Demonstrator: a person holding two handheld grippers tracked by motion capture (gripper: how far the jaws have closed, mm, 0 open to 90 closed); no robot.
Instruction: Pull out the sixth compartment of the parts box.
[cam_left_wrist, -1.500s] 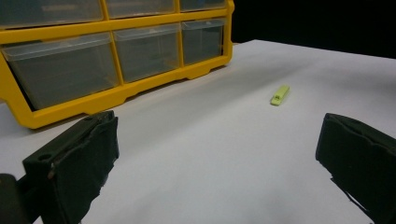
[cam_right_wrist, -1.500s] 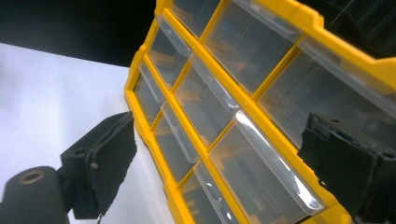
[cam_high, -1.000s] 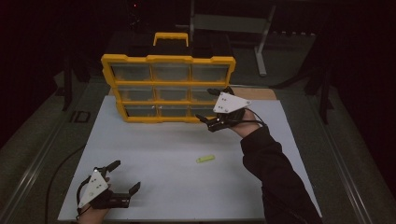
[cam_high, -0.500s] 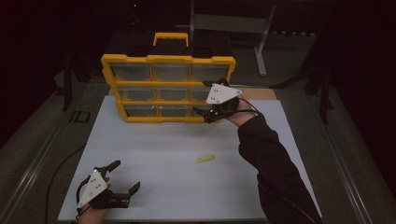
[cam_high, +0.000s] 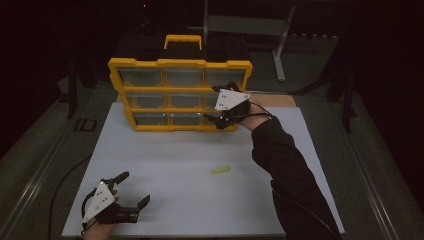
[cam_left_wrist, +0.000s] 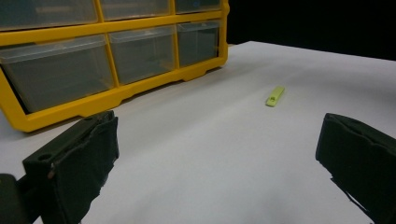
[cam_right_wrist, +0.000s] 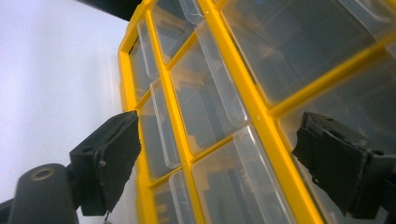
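In the high view, the right tool (cam_high: 218, 107) is hovering with jaws wide against the right-hand drawers of the yellow plastic organizer with clear drawers (cam_high: 180, 95) at upper centre, while the left tool (cam_high: 134, 189) is resting wide open at lower left on the white surface (cam_high: 190, 170), well apart from the small lime-green flat piece (cam_high: 220, 170) lying at centre. In the left gripper view, the wide jaws are framing bare surface, the green piece (cam_left_wrist: 275, 96) is lying right of centre and the organizer (cam_left_wrist: 112, 51) is standing at upper left. In the right gripper view, the spread jaws are straddling the organizer's yellow frame and clear drawers (cam_right_wrist: 224, 112), gripping nothing.

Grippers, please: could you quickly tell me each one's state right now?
Left gripper: open, holding nothing.
Right gripper: open, empty, at the yellow drawer organizer.
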